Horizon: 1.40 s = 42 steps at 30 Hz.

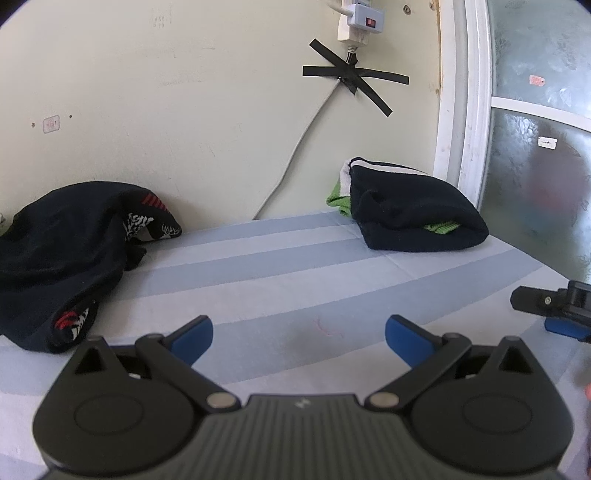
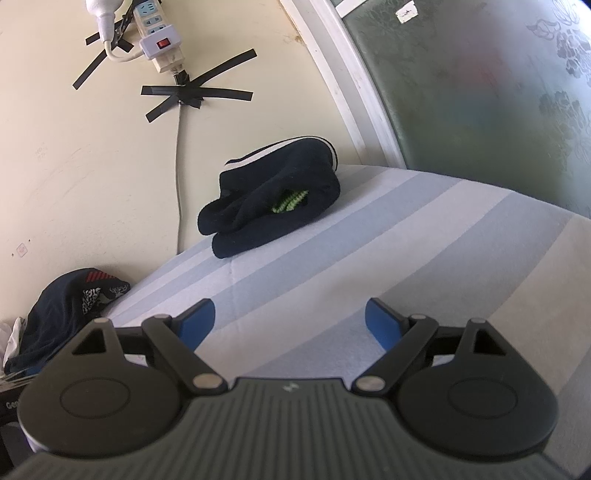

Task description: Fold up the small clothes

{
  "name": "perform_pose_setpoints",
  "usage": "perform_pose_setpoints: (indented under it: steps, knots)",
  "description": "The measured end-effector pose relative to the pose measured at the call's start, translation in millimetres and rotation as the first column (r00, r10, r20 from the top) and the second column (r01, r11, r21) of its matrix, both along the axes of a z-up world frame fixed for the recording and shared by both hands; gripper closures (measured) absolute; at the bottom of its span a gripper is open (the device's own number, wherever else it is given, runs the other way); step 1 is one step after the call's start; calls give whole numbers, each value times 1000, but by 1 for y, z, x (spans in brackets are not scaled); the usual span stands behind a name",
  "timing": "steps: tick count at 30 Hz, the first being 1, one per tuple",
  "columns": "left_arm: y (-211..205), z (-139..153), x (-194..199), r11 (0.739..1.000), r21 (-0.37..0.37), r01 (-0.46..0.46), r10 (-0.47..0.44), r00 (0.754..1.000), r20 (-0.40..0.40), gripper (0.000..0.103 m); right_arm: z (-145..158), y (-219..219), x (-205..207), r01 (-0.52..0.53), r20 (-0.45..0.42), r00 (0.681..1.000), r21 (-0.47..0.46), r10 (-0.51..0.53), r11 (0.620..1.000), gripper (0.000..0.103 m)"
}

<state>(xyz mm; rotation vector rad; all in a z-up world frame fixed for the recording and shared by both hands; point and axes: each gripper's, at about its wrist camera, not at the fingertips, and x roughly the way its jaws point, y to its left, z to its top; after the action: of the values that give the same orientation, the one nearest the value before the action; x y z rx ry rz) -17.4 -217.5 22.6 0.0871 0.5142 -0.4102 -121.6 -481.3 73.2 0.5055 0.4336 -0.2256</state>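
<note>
Both grippers hang wide open and empty over a striped bed.

At the bottom of the left wrist view the left gripper (image 1: 299, 334) spreads its blue pads over bare pale-blue and white striped bedsheet (image 1: 280, 266); the right gripper (image 2: 290, 325) does the same in its own view, holding nothing. At the left of the left wrist frame lies a loose dark garment (image 1: 62, 258), rumpled, with red stripes and a white print, against the wall. Farther back, at centre right, sits a folded dark navy pile (image 1: 413, 216) with white trim and green fabric peeking from its folds. Above it, on the cream wall (image 1: 147, 110), black tape (image 1: 354, 79) pins a cable under a power strip (image 1: 360, 18).
</note>
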Motion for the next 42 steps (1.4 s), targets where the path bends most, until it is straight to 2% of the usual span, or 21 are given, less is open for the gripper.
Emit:
perform_pose_setpoints:
  steps: [11,42]
  knots:
    - [5,1,1,999,-26,-25,25,1000,5,0,0,0,-1,-1,7,1000,-3,1,1000,13]
    - [2,0,2,999,16,-45,45,999,4,0,1,1,-1,-1,11,1000,-5,1,1000,13]
